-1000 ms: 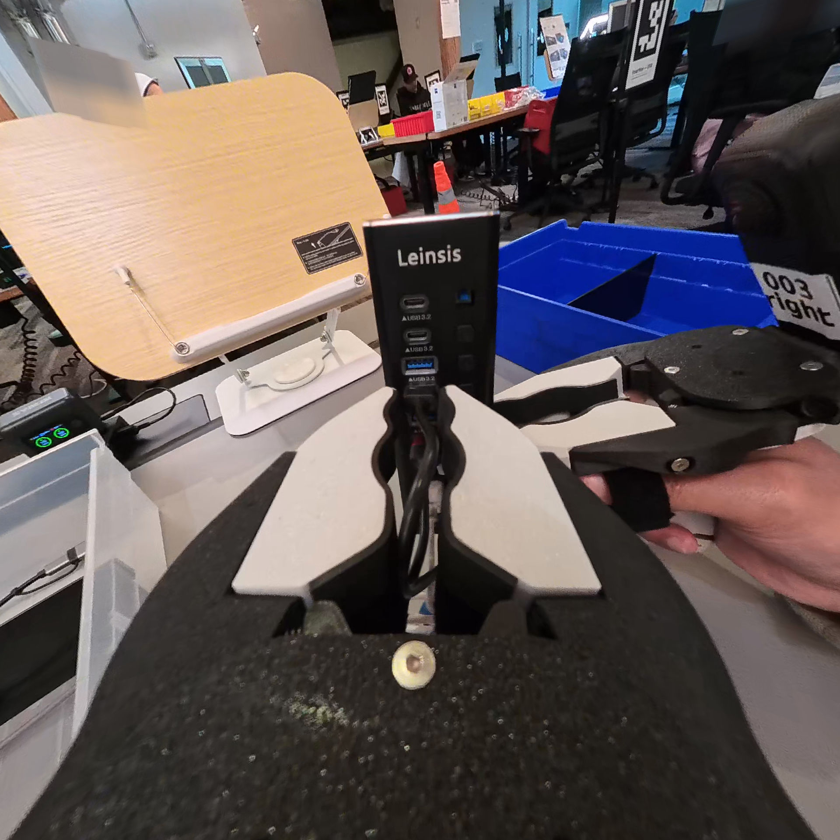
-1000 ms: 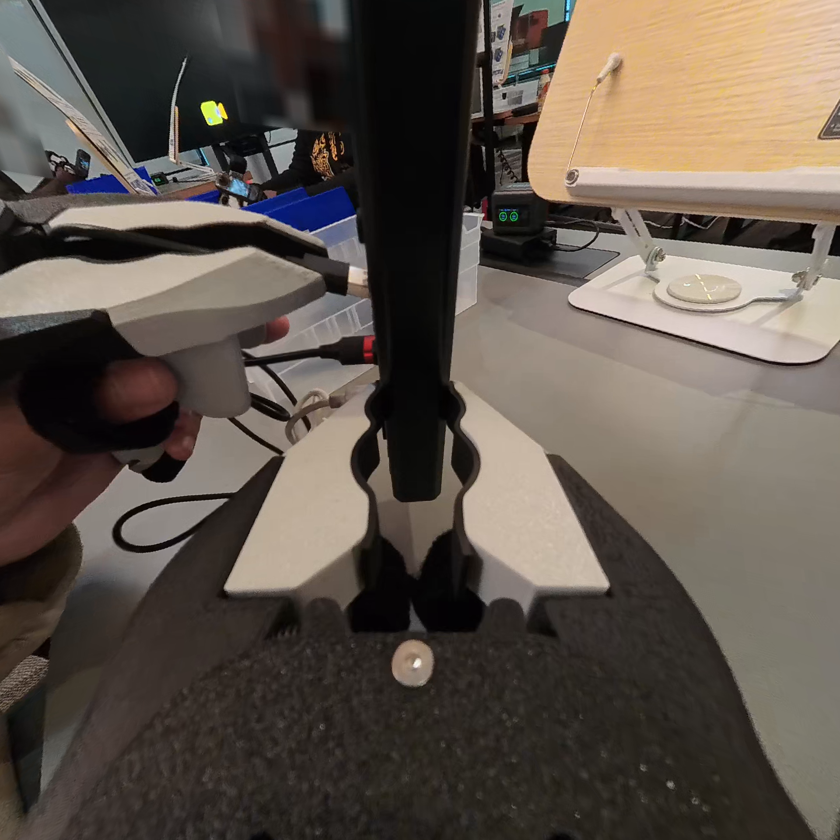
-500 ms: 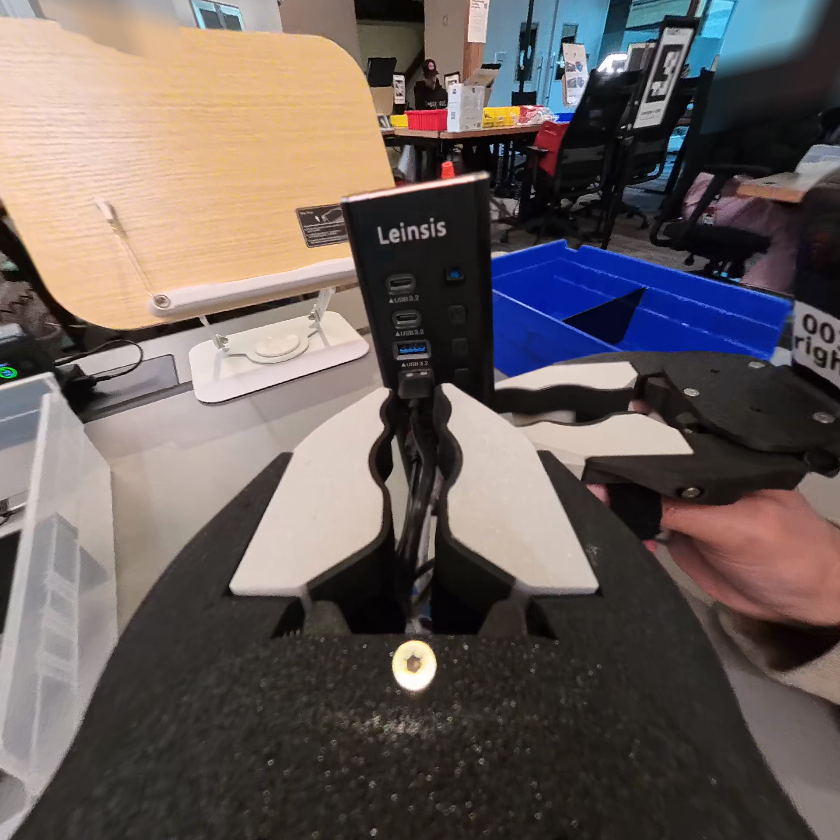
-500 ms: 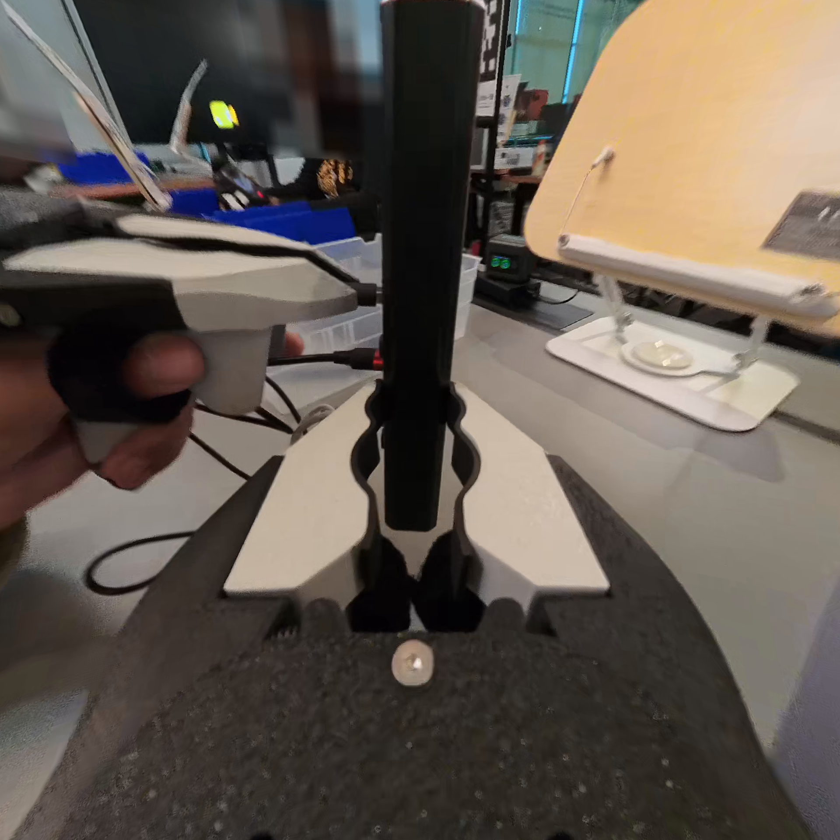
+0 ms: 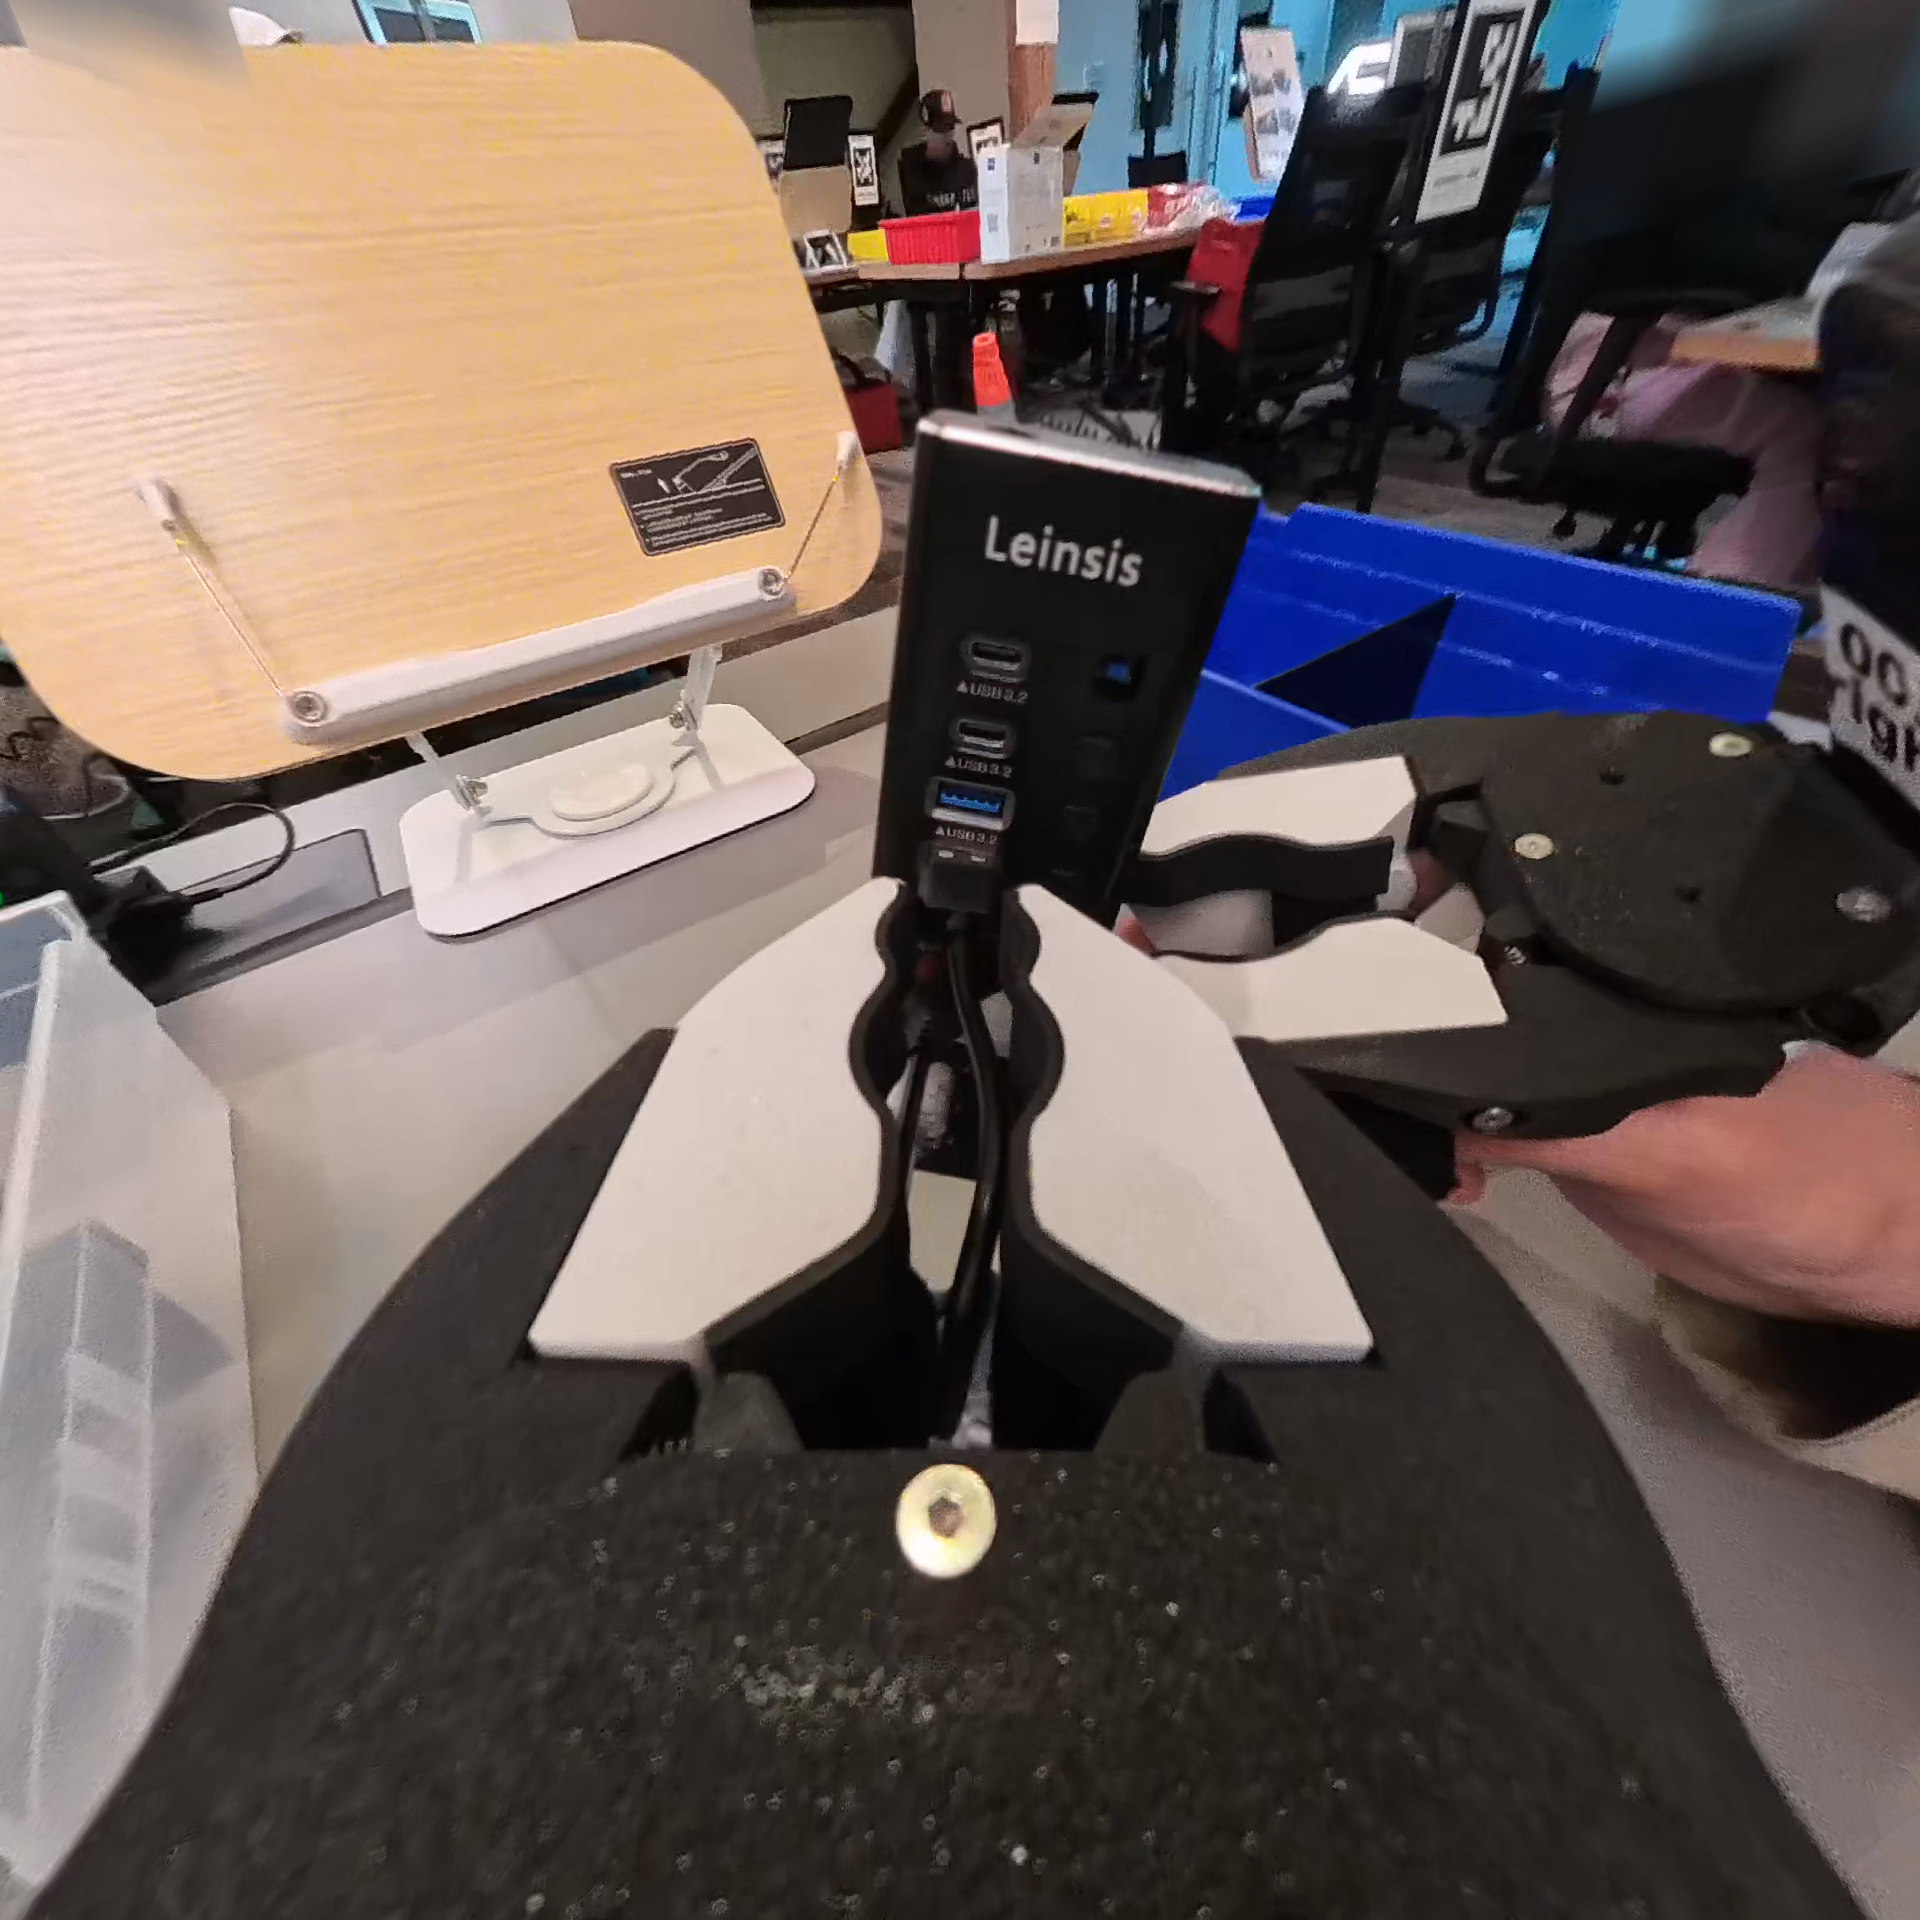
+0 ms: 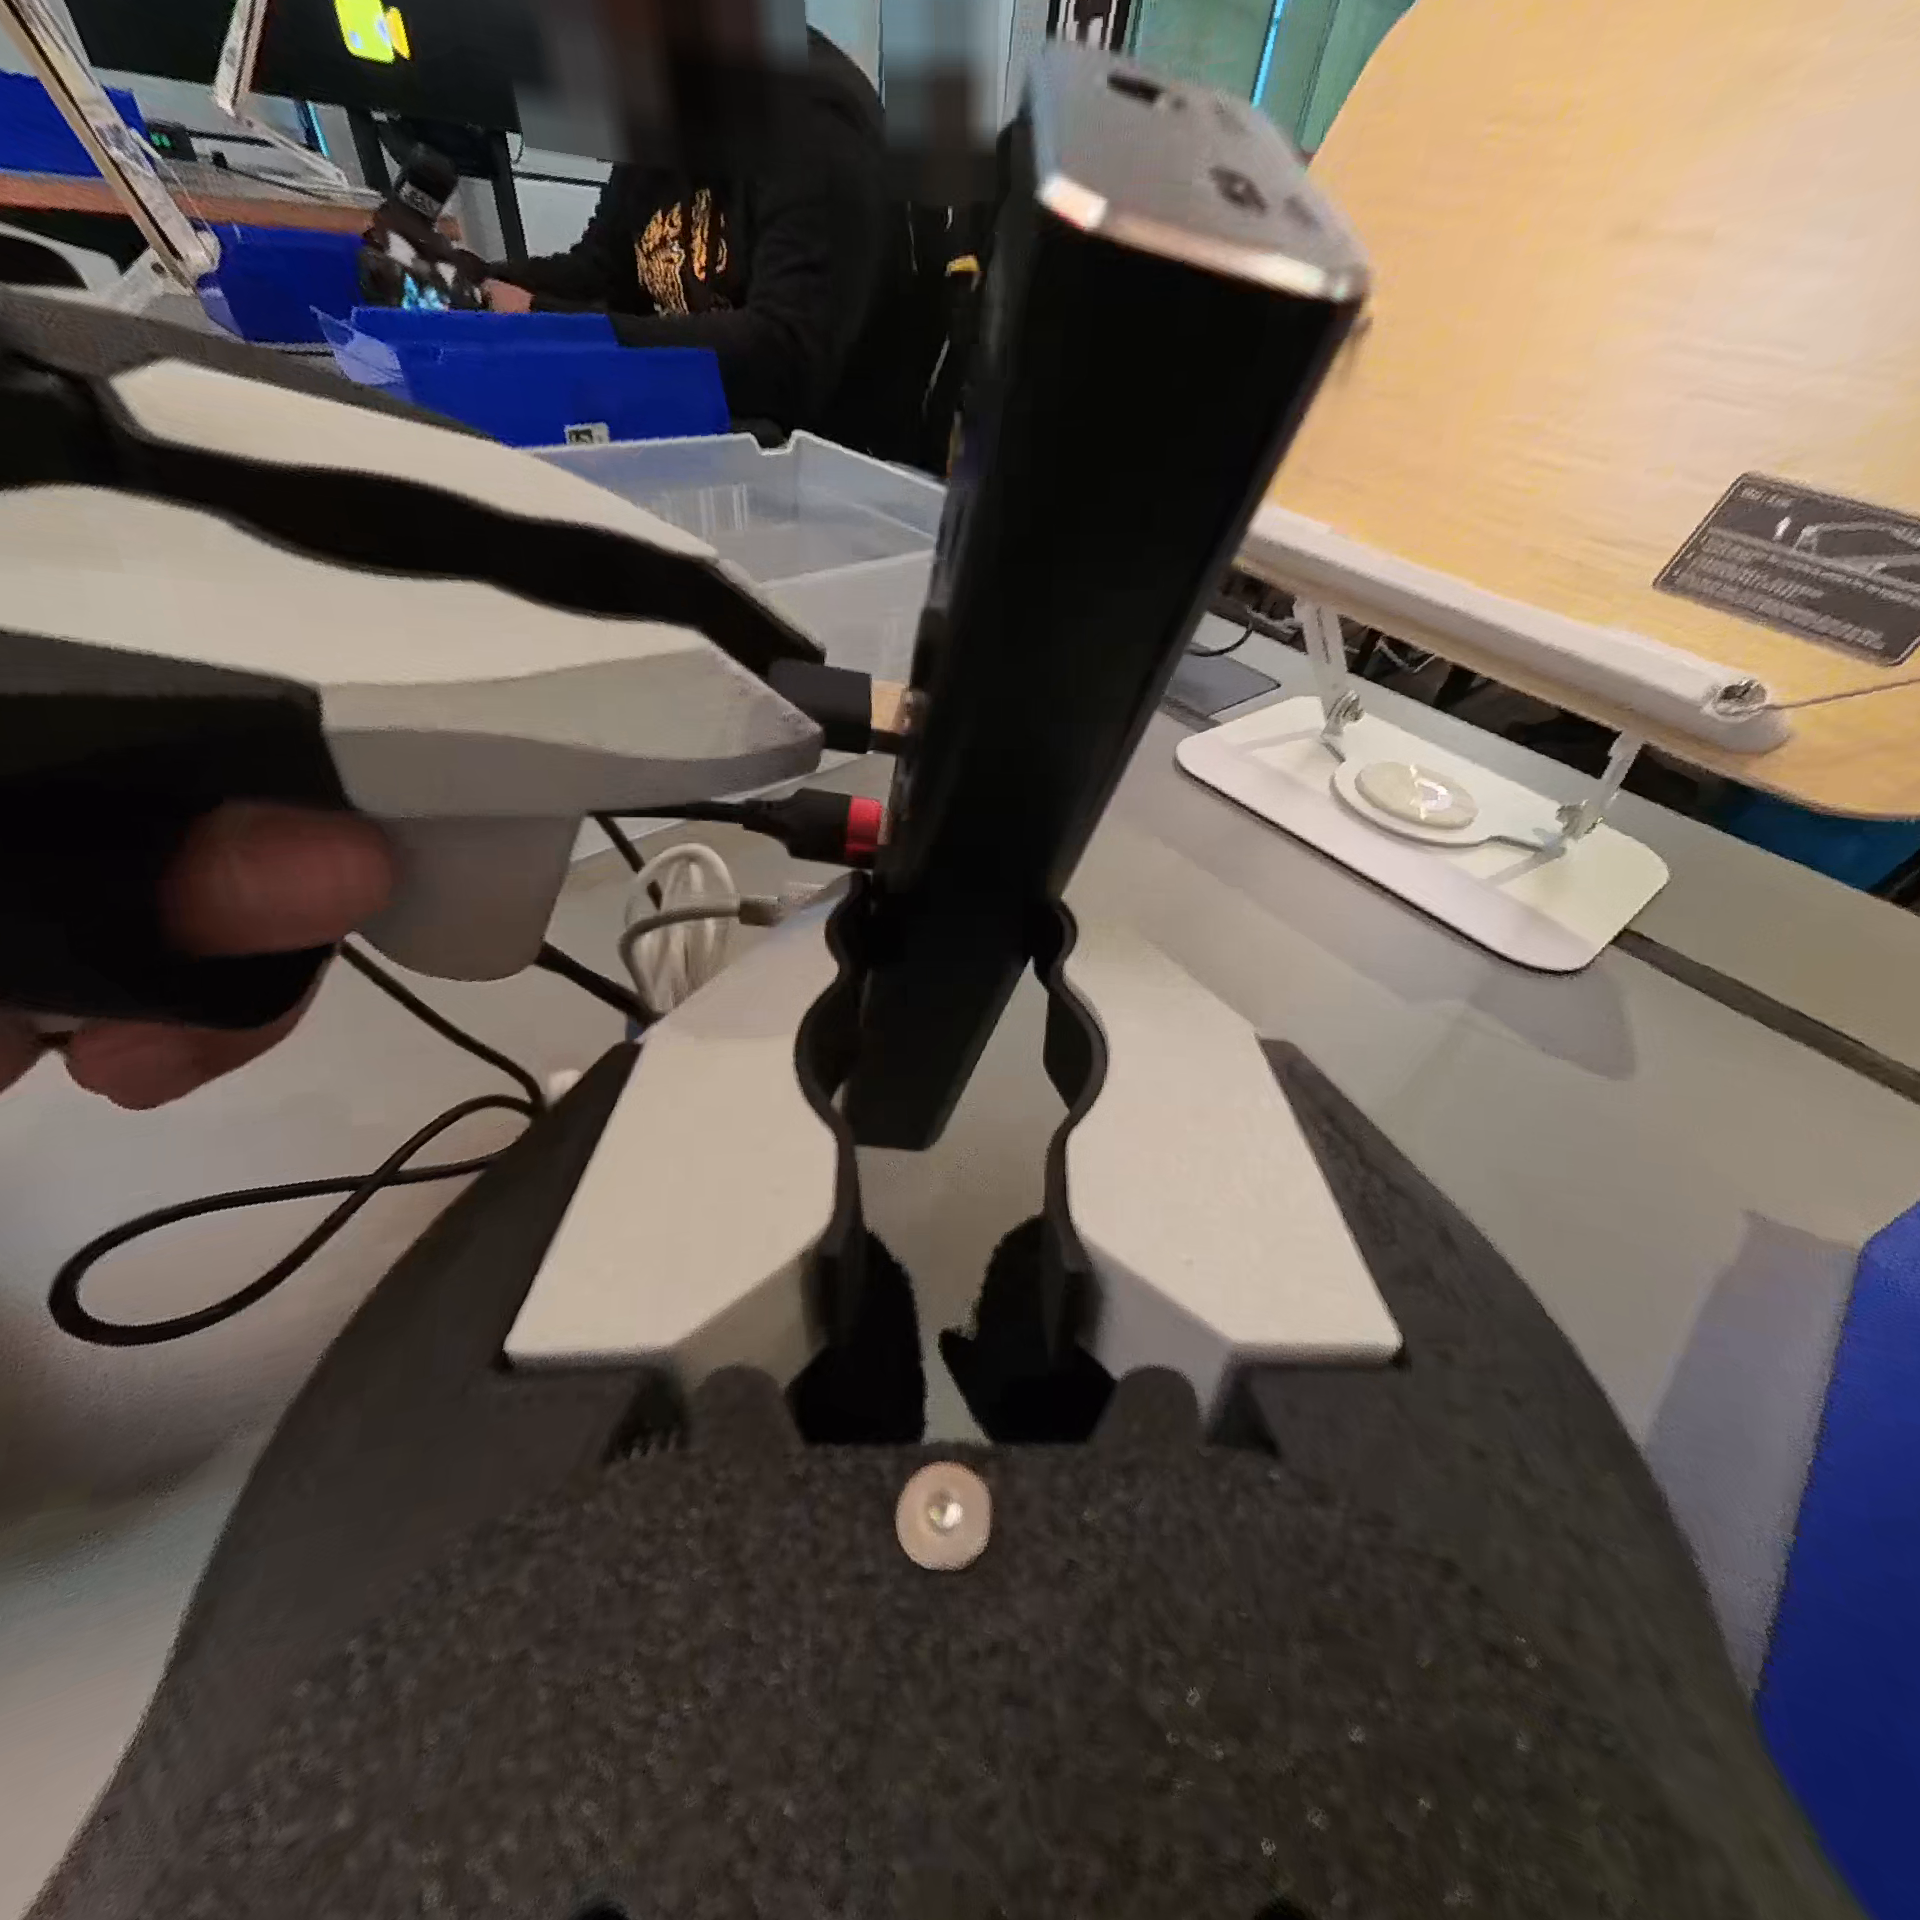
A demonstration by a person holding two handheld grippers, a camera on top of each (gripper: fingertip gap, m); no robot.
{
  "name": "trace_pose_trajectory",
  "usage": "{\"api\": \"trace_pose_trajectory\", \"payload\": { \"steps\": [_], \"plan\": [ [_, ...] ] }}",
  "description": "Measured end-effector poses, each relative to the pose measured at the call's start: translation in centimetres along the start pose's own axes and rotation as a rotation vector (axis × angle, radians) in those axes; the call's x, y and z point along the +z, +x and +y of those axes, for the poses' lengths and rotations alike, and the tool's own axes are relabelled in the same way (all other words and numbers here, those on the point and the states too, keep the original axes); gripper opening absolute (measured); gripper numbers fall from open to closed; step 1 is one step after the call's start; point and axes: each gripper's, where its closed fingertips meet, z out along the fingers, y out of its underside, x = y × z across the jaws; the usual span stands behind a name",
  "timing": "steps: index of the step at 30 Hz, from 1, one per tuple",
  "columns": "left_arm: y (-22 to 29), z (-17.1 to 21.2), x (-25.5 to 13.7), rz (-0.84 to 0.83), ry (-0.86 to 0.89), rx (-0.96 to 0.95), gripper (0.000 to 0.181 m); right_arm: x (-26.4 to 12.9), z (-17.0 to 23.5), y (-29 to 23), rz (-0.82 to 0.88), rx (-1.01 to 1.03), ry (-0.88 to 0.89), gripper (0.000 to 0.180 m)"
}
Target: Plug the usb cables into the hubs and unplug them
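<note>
A black USB hub [image 5: 1060, 665] stands upright and shows its port face in the left wrist view. My left gripper [image 5: 958, 904] is shut on a black USB plug [image 5: 961, 868] at a lower port, just under the blue one. Its cable [image 5: 977, 1122] runs back between my fingers. My right gripper [image 6: 951, 935] is shut on the hub's lower end [image 6: 1101, 582], which leans right. There the left gripper [image 6: 416, 644] holds the plug [image 6: 831, 707] against the hub with a bit of metal tip showing. A red-collared plug [image 6: 847, 826] sits in the port below. The right gripper also shows in the left wrist view [image 5: 1299, 894].
A wooden book stand [image 5: 395, 395] on a white base stands behind the hub on the grey table [image 6: 1351, 1091]. A blue bin [image 5: 1455, 665] is at the right, a clear plastic box [image 5: 94, 1247] at the left. A white cable coil [image 6: 675, 914] and a black cable loop [image 6: 260, 1247] lie on the table. The tips of one gripper are about 5 cm away from the tips of the other.
The hub has tipped to the right in the right wrist view and its top end now shows. My left gripper keeps the black plug at the same port. Both grippers stay shut.
</note>
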Motion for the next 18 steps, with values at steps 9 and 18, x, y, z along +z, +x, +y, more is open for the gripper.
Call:
{"api": "trace_pose_trajectory", "payload": {
  "steps": [9,18],
  "plan": [
    [0.1,0.6,-0.4,0.08,-0.159,0.001,0.016,-0.8,0.0,-0.8,-0.082,-0.093,-0.098,0.029],
    [-0.2,1.0,0.2,0.05,-0.145,-0.018,0.016,0.1,0.8,-0.4,-0.078,0.104,-0.083,0.027]
  ]
}}
